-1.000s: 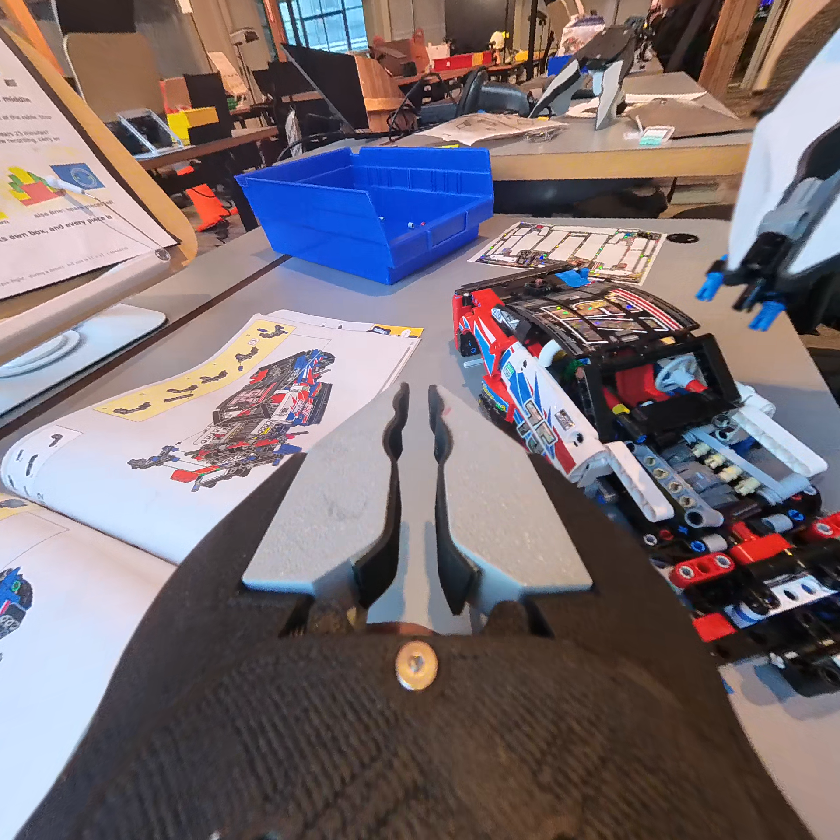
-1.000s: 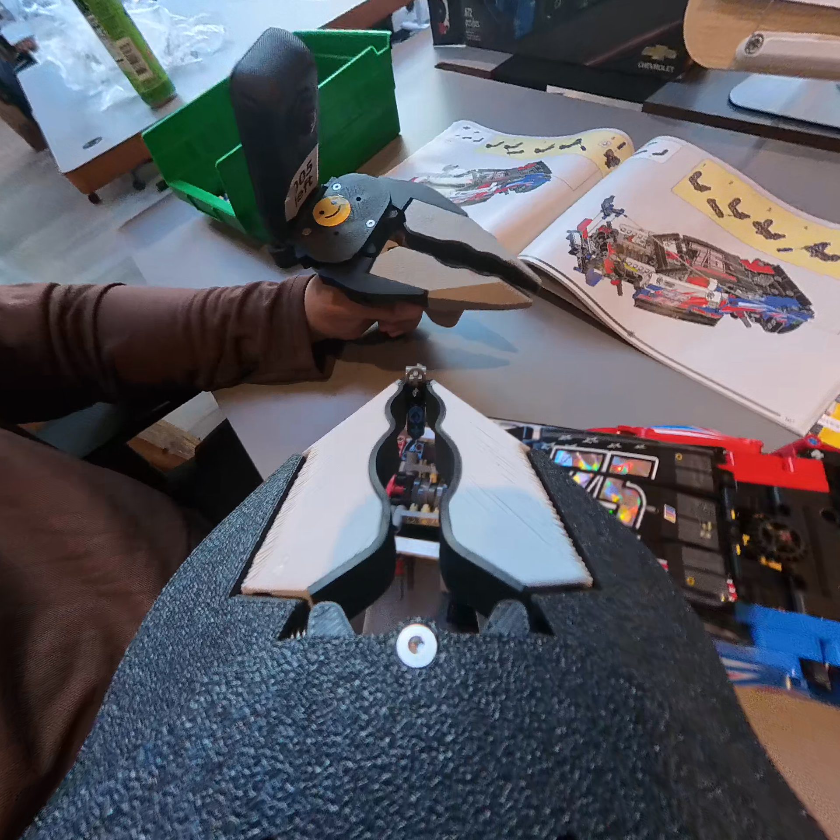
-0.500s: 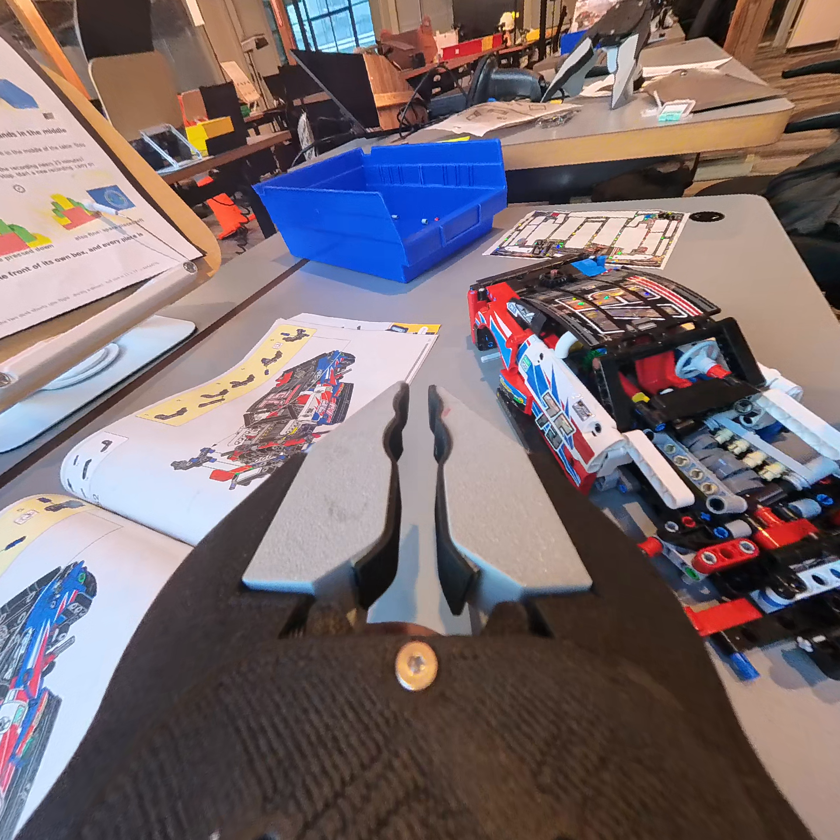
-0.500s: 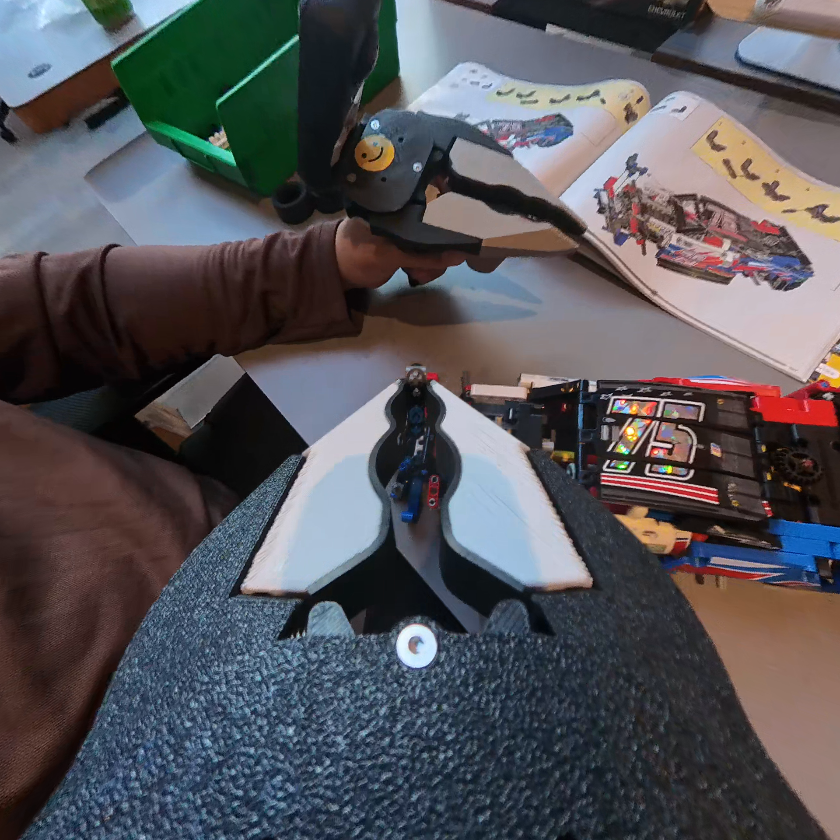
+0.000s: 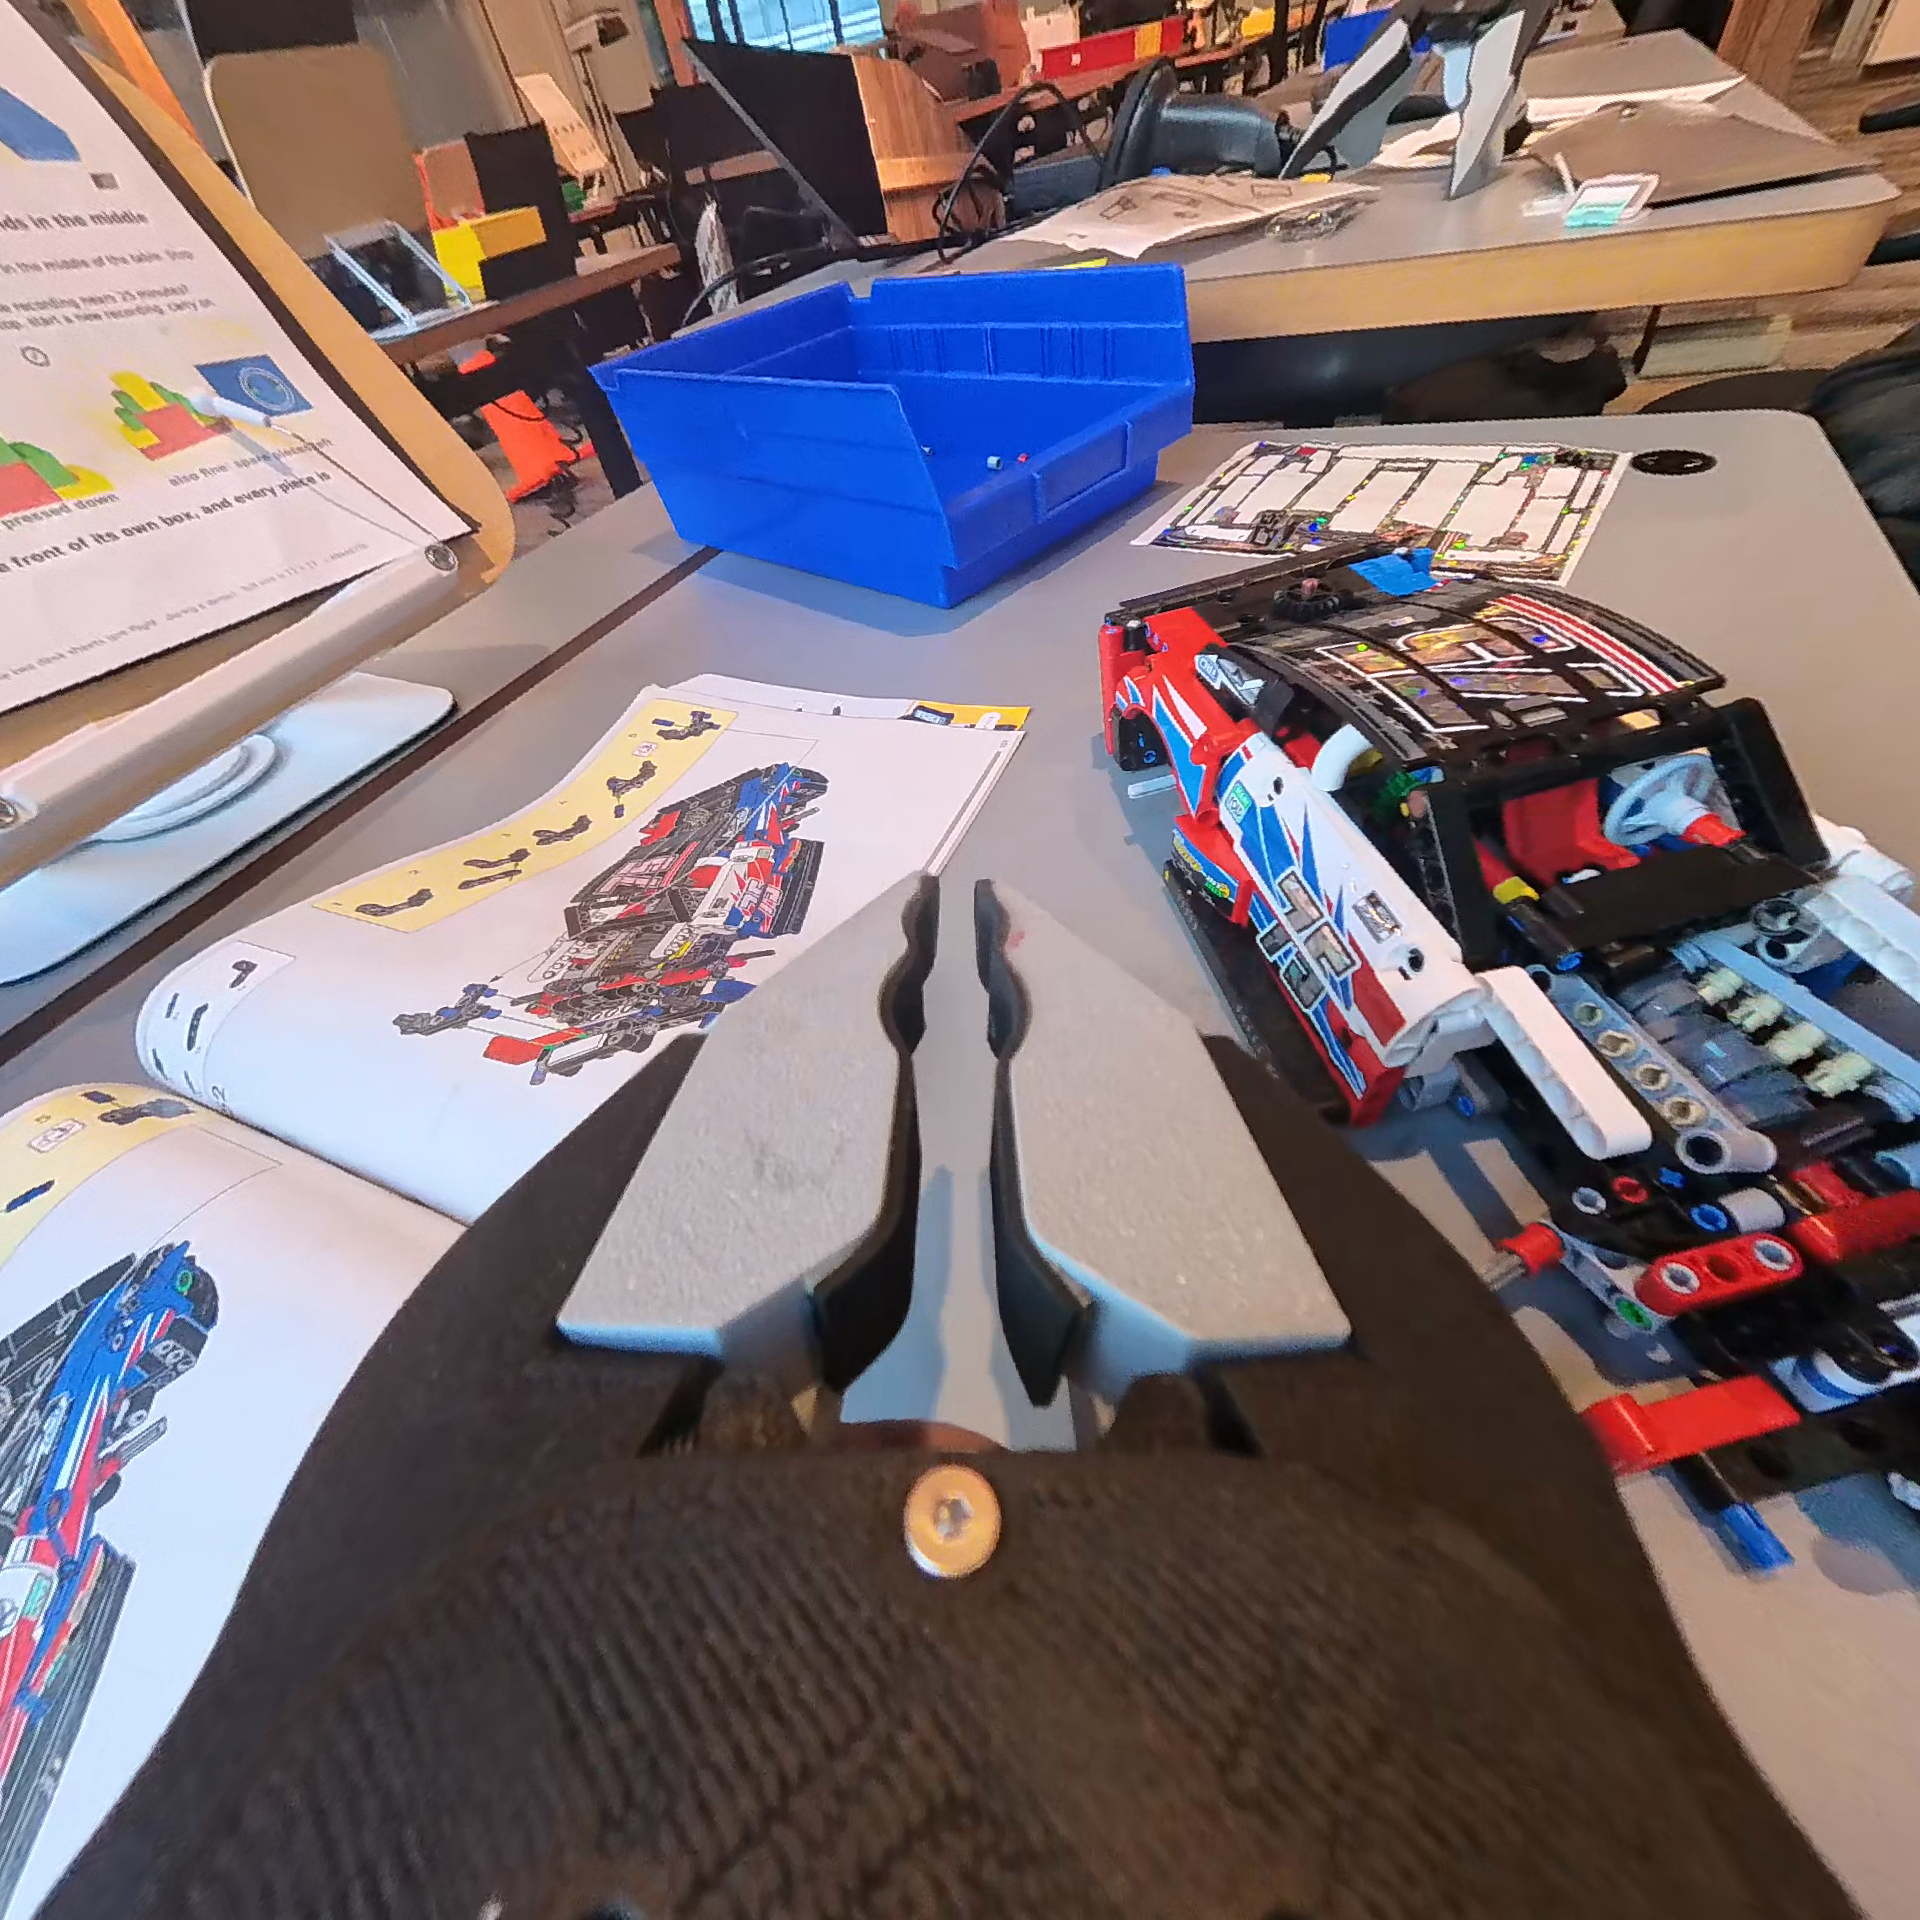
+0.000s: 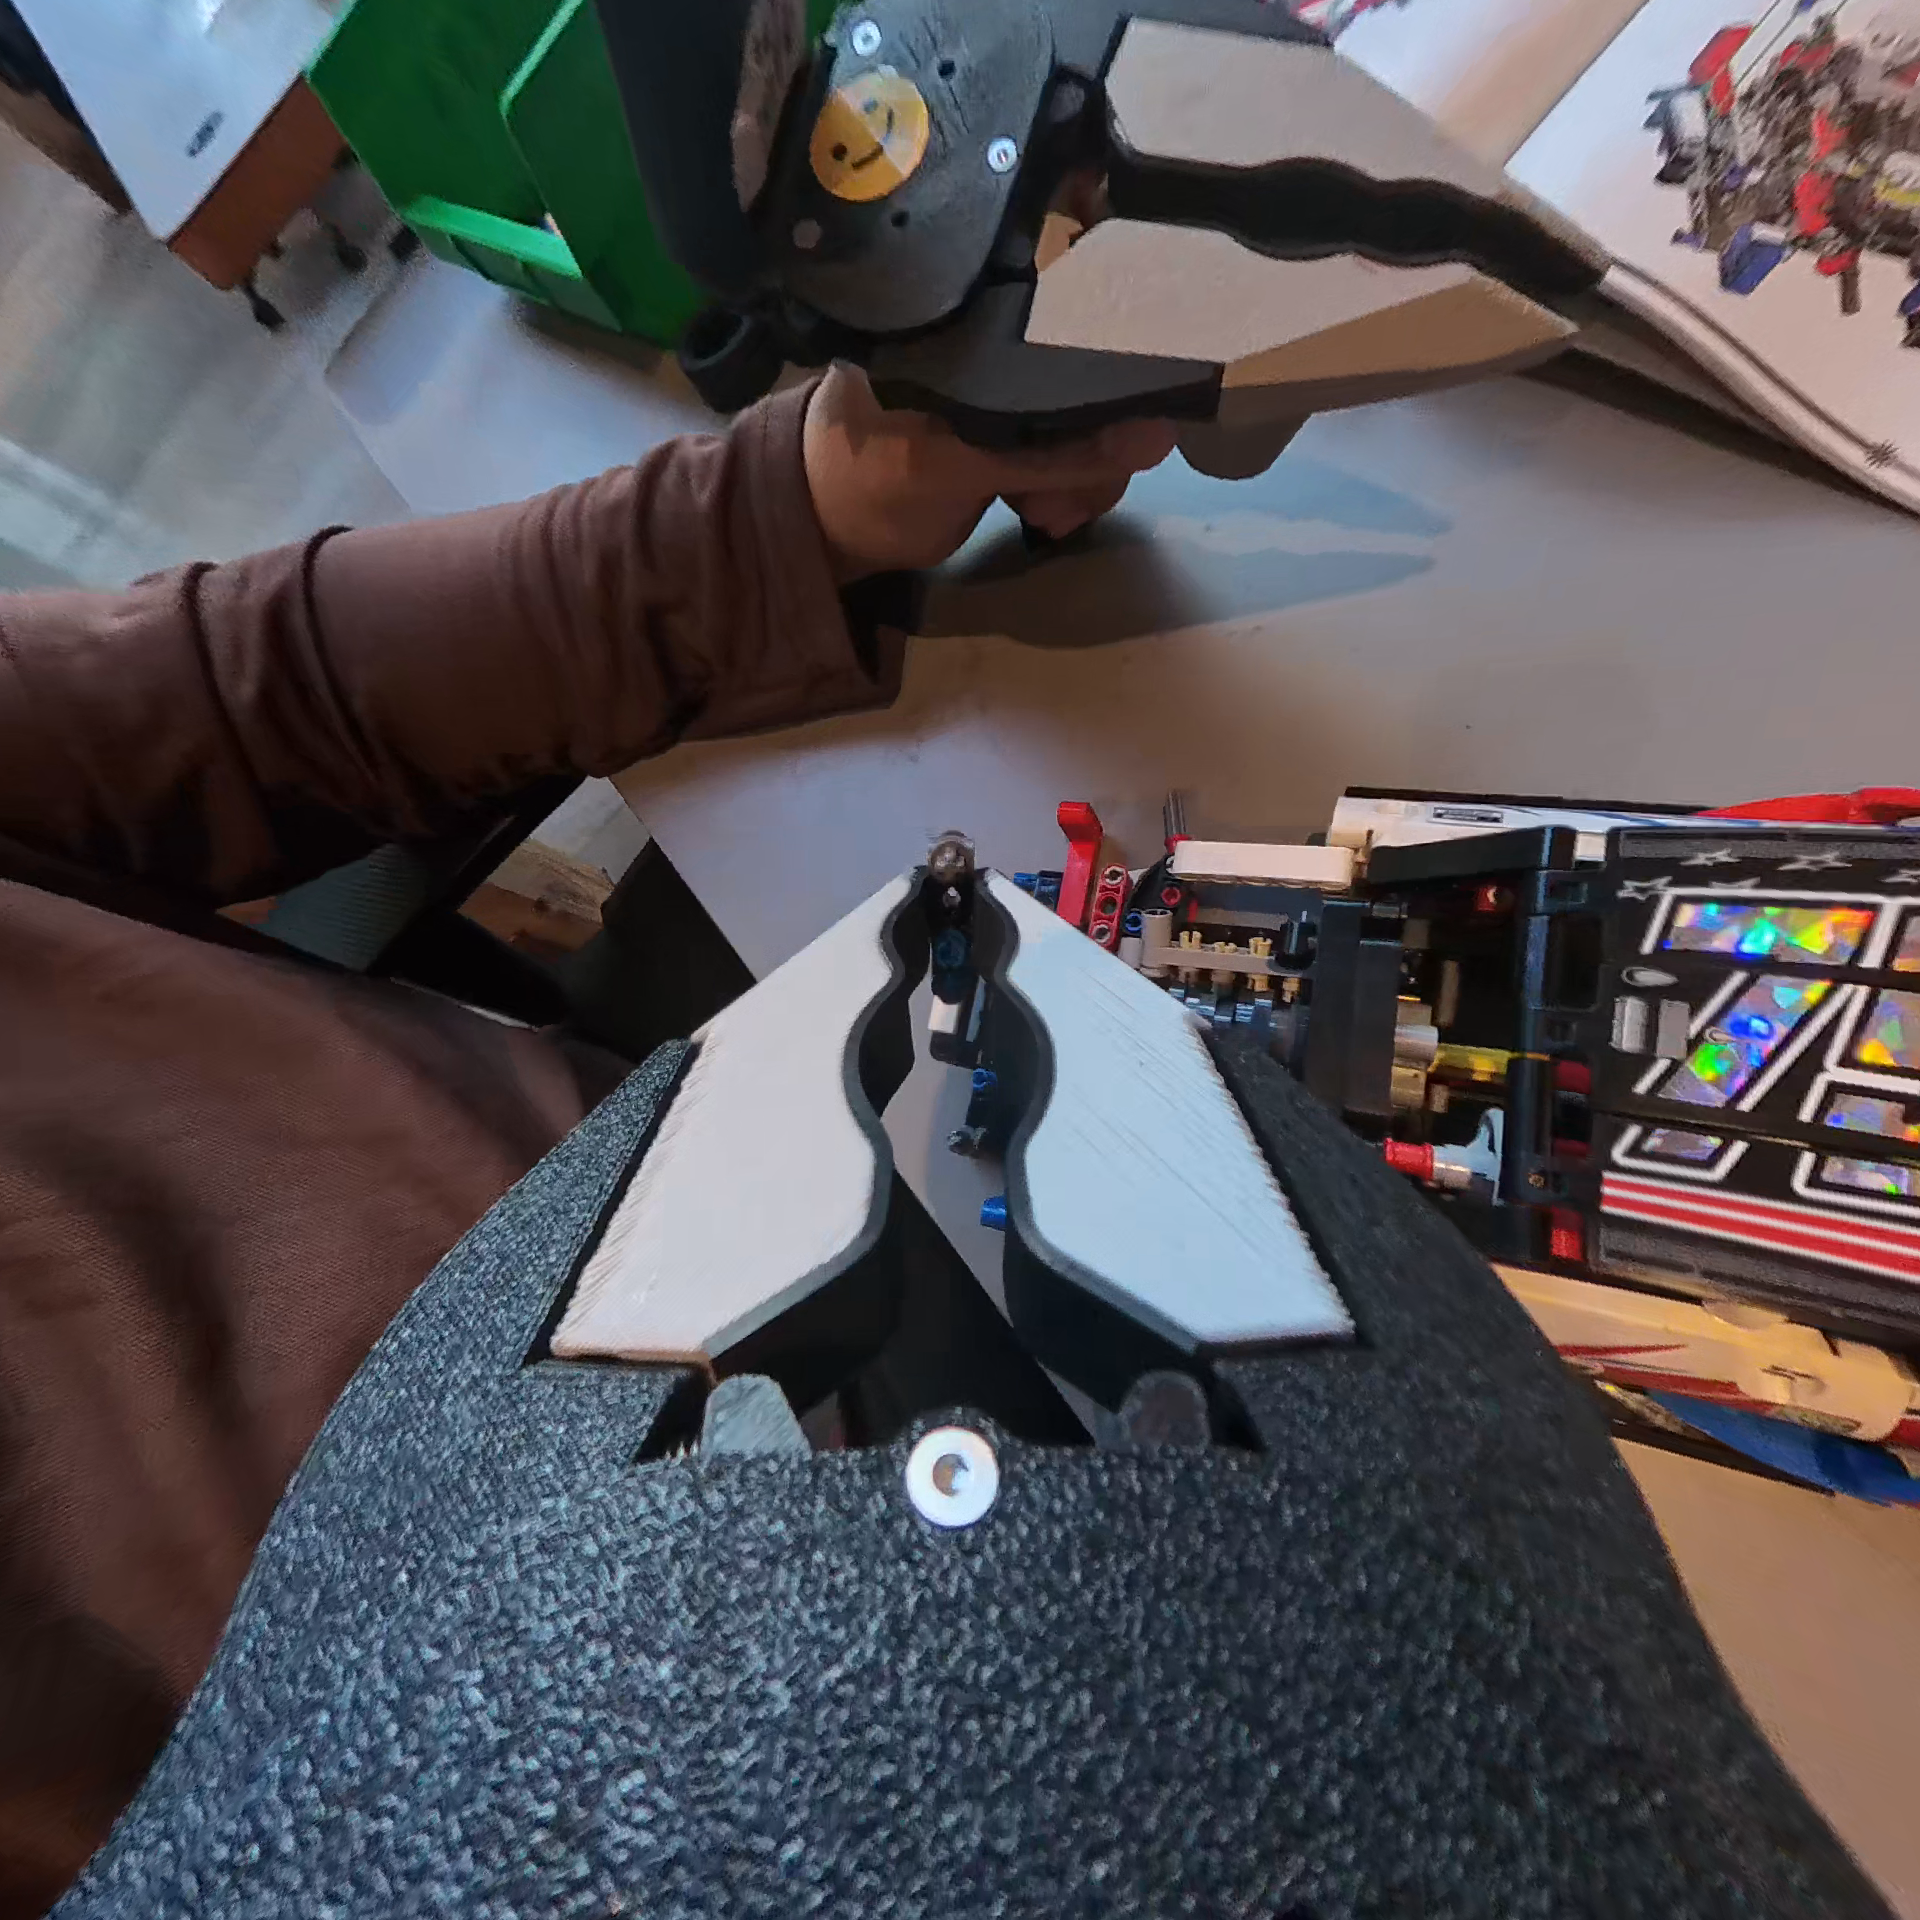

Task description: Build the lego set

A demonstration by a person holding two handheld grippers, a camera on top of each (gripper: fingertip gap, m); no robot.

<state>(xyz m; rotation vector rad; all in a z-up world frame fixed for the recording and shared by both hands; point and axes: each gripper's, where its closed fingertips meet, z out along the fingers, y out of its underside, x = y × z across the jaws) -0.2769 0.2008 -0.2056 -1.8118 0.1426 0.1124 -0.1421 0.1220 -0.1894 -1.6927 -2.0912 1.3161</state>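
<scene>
While the grey surface (image 5: 1714,499) carries everything I need, the biggest thing on it is my open instruction booklet (image 5: 540,935), one only, lying at nine o'clock from my left hand-held gripper (image 5: 956,894). Next in size comes the lego car (image 5: 1455,883), also one, resting on the surface at two o'clock in the left wrist view and at three o'clock in the right wrist view. I judge it fairly light but fragile: the stickered black roof panel (image 5: 1475,665) and the exposed beams and pins at its open end look as if they would pop loose under a squeeze, so I would take hold low on the stiff red and white side body, not on the roof. One blue bin (image 5: 904,436) sits at twelve o'clock, nearly empty apart from a few tiny pieces, and one green bin (image 6: 468,135) shows at eleven o'clock in the right wrist view. One sticker sheet (image 5: 1392,509) lies just beyond the car.

My left hand-held gripper hangs over the surface beside the booklet, its jaws nearly pressed together with a thin gap and nothing between them. My right hand-held gripper (image 6: 951,883) pinches a small lego piece (image 6: 951,935), dark with a blue pin and a metal-looking tip; hard, slippery and easily twisted, I judge, near the car's open end.
</scene>
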